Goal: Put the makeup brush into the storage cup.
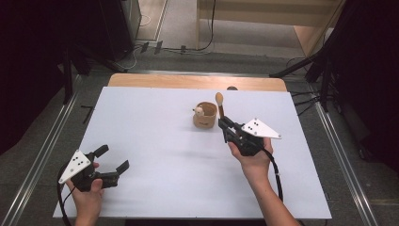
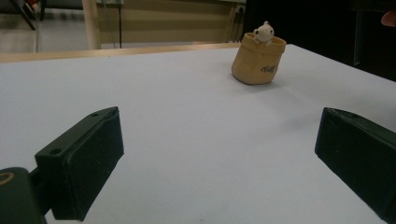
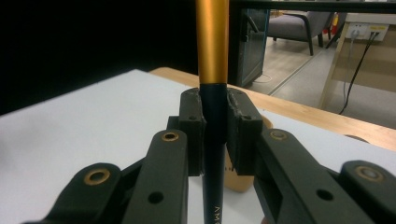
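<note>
A: Start nearest us. What is in the lower left of the high view?

B: The left gripper [image 1: 109,166], held low over the white table [image 1: 155,155] with its jaws spread wide and nothing between them. Its own view shows the two black pads far apart over bare table.

A: And the right gripper [image 1: 225,126]?

B: Right of centre, aimed up the frame, jaws clenched on a makeup brush [image 1: 219,105]. In the right gripper view the pads pinch the dark handle [image 3: 214,140] just below the gold ferrule [image 3: 212,42], and the brush stands upright between them.

A: How would you expect it to handle?

B: My guess is light and stiff in the handle, with a smooth lacquer that could slide or pivot under a loose pinch. The head looks soft, so the handle is the place to hold, close to the ferrule as it is now.

A: Farther back?

B: A small tan pouch [image 1: 204,116] just left of the brush, above centre of the table, with a little white animal figure [image 1: 199,111] peeking over its rim. It looks soft-sided and easy to tip.

A: What does one view add over another?

B: The left gripper view gives the pouch [image 2: 258,60] side-on, with dark lettering on it and the figure [image 2: 264,32] clear. The high view alone gives the brush's rounded head and the layout of both hands. The right gripper view gives the grip itself, with the pouch mostly hidden behind the jaws.
</note>
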`<state>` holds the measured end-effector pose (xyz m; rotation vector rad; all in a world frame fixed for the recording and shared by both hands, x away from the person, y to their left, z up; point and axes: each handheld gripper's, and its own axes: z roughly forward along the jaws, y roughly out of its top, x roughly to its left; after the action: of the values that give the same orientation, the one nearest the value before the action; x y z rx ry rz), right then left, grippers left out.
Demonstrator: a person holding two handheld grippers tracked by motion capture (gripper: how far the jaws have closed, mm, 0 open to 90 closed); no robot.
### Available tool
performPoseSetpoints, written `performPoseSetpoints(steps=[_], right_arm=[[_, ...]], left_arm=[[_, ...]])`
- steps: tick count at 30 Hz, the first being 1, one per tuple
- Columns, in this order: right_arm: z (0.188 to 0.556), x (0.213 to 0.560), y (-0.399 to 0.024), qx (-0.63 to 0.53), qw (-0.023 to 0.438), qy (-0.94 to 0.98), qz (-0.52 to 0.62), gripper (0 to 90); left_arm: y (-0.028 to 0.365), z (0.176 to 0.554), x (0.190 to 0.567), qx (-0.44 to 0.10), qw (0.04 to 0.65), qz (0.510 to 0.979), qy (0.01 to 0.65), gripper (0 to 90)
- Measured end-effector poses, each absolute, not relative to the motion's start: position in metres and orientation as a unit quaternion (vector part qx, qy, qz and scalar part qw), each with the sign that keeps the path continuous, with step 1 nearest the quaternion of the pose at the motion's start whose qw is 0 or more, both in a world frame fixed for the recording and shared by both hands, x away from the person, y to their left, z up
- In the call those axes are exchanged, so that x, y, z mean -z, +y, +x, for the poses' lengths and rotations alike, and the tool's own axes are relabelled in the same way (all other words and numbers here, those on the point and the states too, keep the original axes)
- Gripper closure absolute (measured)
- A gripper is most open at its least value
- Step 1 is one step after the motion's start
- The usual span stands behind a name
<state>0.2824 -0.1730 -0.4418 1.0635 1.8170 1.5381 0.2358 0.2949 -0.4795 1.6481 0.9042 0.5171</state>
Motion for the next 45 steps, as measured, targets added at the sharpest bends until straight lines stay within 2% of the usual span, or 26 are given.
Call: performPoseSetpoints(steps=[24,33,45], right_arm=[[0.326,0.421,-0.173,-0.615,0.261,0.632,0.392,80.1],[0.347,0.420,-0.166,-0.626,0.244,0.625,0.398,80.0],[0.371,0.424,-0.154,-0.624,0.249,0.622,0.402,80.0]], left_arm=[[0.307,0.236,0.483,-0.222,0.565,0.680,0.411,1.7],[0.309,0.237,0.484,-0.222,0.564,0.679,0.415,1.7],[0.310,0.237,0.483,-0.220,0.565,0.677,0.416,1.7]])
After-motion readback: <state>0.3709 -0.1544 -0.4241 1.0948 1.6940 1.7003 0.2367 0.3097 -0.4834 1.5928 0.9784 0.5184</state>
